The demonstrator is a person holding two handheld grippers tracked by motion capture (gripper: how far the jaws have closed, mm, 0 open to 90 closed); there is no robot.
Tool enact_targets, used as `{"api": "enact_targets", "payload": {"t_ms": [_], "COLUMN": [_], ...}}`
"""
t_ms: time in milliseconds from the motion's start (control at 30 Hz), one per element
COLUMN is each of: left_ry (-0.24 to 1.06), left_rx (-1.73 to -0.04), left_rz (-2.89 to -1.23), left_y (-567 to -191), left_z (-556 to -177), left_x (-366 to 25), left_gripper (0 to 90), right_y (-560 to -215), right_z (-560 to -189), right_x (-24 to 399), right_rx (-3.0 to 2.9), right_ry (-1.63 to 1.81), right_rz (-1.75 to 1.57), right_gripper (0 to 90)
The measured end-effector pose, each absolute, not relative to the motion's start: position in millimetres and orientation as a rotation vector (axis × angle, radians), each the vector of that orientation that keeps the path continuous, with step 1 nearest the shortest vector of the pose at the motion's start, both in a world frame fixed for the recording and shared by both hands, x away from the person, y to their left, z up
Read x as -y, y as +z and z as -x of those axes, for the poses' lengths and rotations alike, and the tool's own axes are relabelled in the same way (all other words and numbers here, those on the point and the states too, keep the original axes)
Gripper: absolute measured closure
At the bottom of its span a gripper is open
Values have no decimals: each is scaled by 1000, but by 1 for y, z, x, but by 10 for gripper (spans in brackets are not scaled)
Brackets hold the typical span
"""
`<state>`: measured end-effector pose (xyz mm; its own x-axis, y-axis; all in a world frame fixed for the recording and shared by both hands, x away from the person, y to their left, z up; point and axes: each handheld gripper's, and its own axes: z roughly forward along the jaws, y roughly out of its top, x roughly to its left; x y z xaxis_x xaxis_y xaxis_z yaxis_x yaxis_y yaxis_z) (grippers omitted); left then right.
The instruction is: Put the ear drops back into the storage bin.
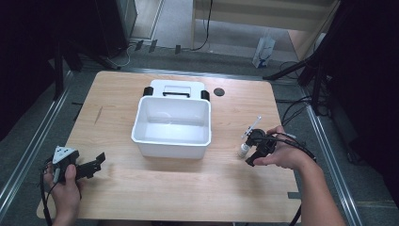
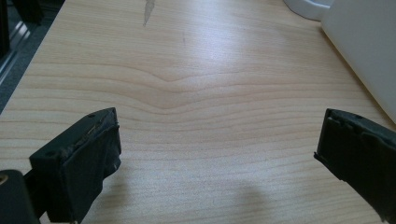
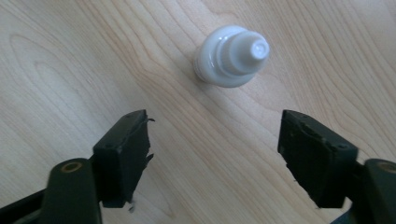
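White bottle (image 3: pixel 232 57) — right claw (image 3: pixel 215 154) above, agape

Bin (image 1: pixel 171 141) sat mid-table (image 1: pixel 188 188), its lid (image 1: pixel 176 88) just behind, small bottle (image 1: pixel 243 149) standing to its right, left gripper (image 1: pixel 96 162) near the table's front-left corner.

Nothing readable anywhere here; the small white bottle (image 3: pixel 232 57) has no label facing the camera; the white bin (image 1: pixel 172 126) is plain, no brand or numbers; the wooden table (image 1: pixel 179 183) carries no stickers or markings you could read.
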<state>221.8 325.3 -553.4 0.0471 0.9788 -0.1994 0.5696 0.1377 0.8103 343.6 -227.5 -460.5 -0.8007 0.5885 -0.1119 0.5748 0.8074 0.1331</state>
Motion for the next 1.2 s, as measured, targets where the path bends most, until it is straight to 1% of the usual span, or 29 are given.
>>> {"api": "enact_targets", "payload": {"t_ms": [167, 233, 333, 567, 733, 833, 933, 1200], "left_ry": [651, 651, 649, 647, 644, 644, 643, 640], "left_rx": [-1622, -1622, -1622, -1621, -1621, -1621, -1620, -1623], "left_rz": [-1532, -1532, -1533, -1533, -1534, -1533, -1534, -1536], "left_y": [-553, -553, -553, -553, -553, -554, -554, -553], "left_z": [-222, -222, -222, -222, -222, -222, -222, -222], "left_x": [-325, -325, -325, -325, -326, -326, -326, -326], "left_gripper": [6, 6, 6, 6, 6, 6, 6, 6], "right_y": [-458, -454, -450, -450, -448, -450, -452, -445], "right_z": [-349, -354, -359, -368, -375, -377, -379, -374], "right_x": [225, 224, 221, 212, 207, 203, 201, 198], "right_rx": [-2860, -2854, -2875, -2902, -2881, -2890, -2889, -2920], "right_ry": [147, 189, 221, 199, 189, 170, 152, 185], "right_rz": [-915, -941, -966, -968, -991, -990, -989, -840], "right_gripper": [359, 421, 490, 629, 659, 705, 715, 718]}}
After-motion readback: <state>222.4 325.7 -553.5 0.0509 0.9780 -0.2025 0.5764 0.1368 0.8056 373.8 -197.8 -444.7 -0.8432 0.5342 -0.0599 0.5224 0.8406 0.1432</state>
